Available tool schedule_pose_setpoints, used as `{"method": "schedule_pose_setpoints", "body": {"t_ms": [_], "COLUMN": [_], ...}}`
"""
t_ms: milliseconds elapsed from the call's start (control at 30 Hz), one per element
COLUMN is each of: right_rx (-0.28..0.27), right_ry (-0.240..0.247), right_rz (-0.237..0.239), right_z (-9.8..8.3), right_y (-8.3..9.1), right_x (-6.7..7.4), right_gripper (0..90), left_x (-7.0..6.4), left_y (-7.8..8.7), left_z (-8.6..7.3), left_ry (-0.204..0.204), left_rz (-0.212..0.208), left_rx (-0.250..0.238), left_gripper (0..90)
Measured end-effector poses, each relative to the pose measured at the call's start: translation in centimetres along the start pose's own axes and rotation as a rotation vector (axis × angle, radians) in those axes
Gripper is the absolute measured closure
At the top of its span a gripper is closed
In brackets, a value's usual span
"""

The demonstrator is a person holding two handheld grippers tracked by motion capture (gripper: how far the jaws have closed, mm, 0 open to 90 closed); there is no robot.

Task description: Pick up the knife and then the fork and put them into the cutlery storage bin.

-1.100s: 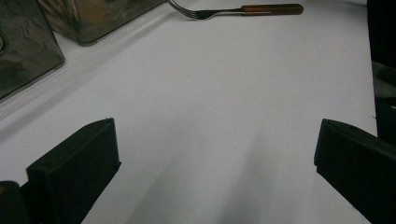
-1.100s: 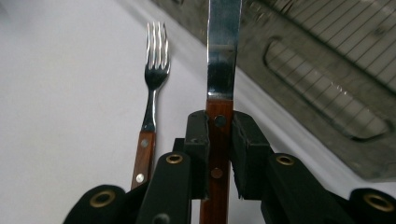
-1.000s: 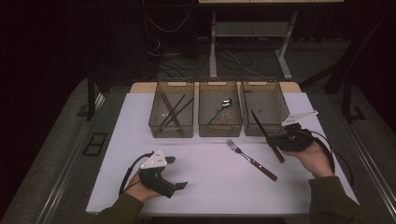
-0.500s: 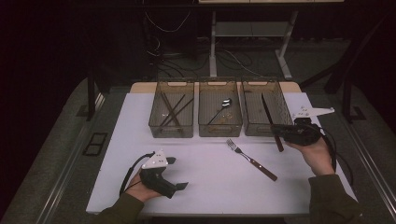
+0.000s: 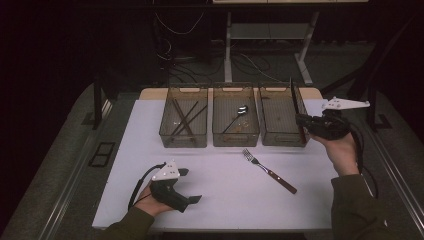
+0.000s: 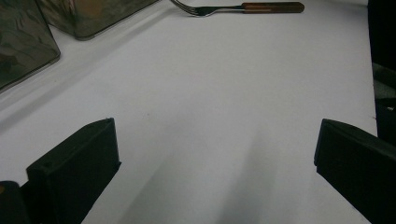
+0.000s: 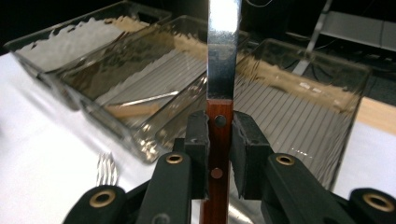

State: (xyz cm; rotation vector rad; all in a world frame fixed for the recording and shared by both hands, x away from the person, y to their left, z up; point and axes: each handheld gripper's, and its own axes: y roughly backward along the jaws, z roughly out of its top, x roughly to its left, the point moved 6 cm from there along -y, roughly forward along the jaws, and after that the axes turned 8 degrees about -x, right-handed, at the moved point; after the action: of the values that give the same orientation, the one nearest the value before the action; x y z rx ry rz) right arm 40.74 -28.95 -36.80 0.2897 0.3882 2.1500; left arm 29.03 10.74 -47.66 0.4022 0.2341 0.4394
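White table [image 5: 220, 200] carries everything, and at its near left the left gripper [image 5: 192, 198] rests in the person's hand with its fingers [image 6: 74, 163] spread wide and nothing but bare tabletop between them. Beyond it, along the far edge, stand three clear bins side by side: the left bin [image 5: 183, 142] holds dark chopsticks [image 5: 184, 116], the middle bin [image 5: 235, 141] holds a spoon [image 5: 236, 116], and the right bin [image 5: 282, 142] stands next to them. In front of the middle and right bins a wooden-handled fork [image 5: 269, 170] lies flat on the table, tines toward the bins. At the right, the right gripper [image 5: 300, 119] is raised off the table beside the right bin's right wall. Its fingers [image 7: 198, 140] are clamped on the red-brown wooden handle of a knife [image 7: 223, 51], whose steel blade points upright, over the right bin's right edge.
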Motion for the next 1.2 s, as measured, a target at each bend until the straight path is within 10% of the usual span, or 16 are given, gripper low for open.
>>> {"method": "schedule_pose_setpoints", "body": {"t_ms": [433,1200], "right_rx": [-0.002,0.167], "right_ry": [-0.056,-0.064], "right_rz": [-0.097,-0.185], "right_z": [1.8,-3.0], "right_y": [-2.9,-6.2], "right_x": [-3.1,-5.5], "right_gripper": [77.6,77.5], "left_x": [-0.1,-0.2], "left_y": [0.0,-0.1], "left_z": [0.0,0.1], "left_ry": [-0.005,-0.01], "left_rz": [0.002,-0.003], "left_rx": [-0.001,-0.003], "left_gripper": [0.0,0.0]}}
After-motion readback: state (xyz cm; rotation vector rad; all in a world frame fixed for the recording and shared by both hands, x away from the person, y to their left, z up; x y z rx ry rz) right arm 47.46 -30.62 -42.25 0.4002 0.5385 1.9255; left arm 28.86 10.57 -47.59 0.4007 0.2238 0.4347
